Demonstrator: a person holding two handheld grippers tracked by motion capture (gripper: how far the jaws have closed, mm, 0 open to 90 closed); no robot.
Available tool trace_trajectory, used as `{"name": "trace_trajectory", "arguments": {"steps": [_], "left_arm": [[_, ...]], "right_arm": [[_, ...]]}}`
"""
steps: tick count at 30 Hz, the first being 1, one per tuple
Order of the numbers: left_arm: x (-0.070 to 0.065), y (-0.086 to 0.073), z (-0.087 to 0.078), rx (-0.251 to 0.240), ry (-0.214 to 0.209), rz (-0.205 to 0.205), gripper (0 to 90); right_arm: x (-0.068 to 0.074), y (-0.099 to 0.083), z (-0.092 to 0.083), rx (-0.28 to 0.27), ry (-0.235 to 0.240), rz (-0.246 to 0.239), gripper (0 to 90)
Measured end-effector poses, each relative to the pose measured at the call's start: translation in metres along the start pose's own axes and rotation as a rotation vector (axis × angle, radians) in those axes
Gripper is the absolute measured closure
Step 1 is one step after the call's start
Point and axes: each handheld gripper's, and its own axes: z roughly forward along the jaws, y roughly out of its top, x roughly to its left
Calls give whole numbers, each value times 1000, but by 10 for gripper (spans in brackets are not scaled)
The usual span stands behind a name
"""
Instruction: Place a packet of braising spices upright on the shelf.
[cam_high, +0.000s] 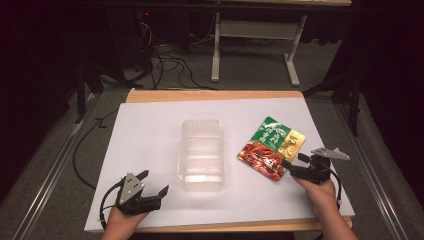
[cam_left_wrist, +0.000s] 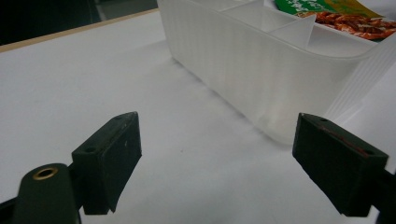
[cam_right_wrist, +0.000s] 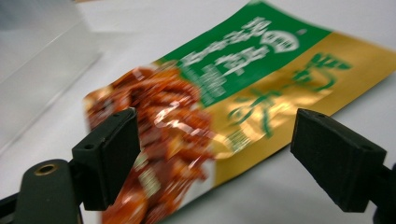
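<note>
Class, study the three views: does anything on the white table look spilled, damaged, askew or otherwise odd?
Nothing stands out. The clear plastic divided container stands upright and empty. The green, gold and red snack packet lies flat beside it, angled but apparently sealed. No spill shows on the white table. The left gripper and the right gripper are open.

High view looked forward and down over the table (cam_high: 150, 125). Both gripper views sat low, close; left faced the clear container (cam_left_wrist: 243, 65), right the snack pouch (cam_right_wrist: 224, 93), both shared overhead.
</note>
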Motion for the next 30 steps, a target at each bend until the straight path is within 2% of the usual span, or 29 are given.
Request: {"name": "trace_trajectory", "arguments": {"steps": [1,2,5,7,9,11,13,14,17,19,20,23,28,30], "left_arm": [[0,0,0,0,0,0,161],[0,-1,-2,1,7,1,161],[2,-4,-6,0,18,-6,161],[3,-4,-7,1,23,-8,161],[3,-5,-9,0,30,-13,161],[3,-6,-11,3,36,-11,161],[3,-6,-11,2,38,-10,161],[2,-6,-12,2,38,-7,161],[2,-6,-12,3,39,-3,161],[2,-6,-11,2,43,-5,161],[2,-6,-10,8,40,-4,161],[1,-6,-10,10,40,1,161],[0,-6,-10,10,40,9,161],[0,-5,-10,10,38,7,161]], "right_arm": [[0,0,0,0,0,0,160],[-10,7,8,-12,-20,16,160],[-23,15,16,-27,-48,56,189],[-28,18,18,-28,-58,61,188],[-42,26,25,-36,-61,97,189],[-58,34,33,-26,-87,121,183],[-62,35,36,-22,-87,135,180],[-70,38,40,-23,-102,141,180],[-75,41,44,-6,-108,151,175],[-80,42,45,-8,-111,170,177],[-84,44,46,-6,-108,195,177],[-87,45,48,10,-104,214,176],[-87,44,54,61,-46,226,213],[-87,44,53,52,-31,229,215]]}}
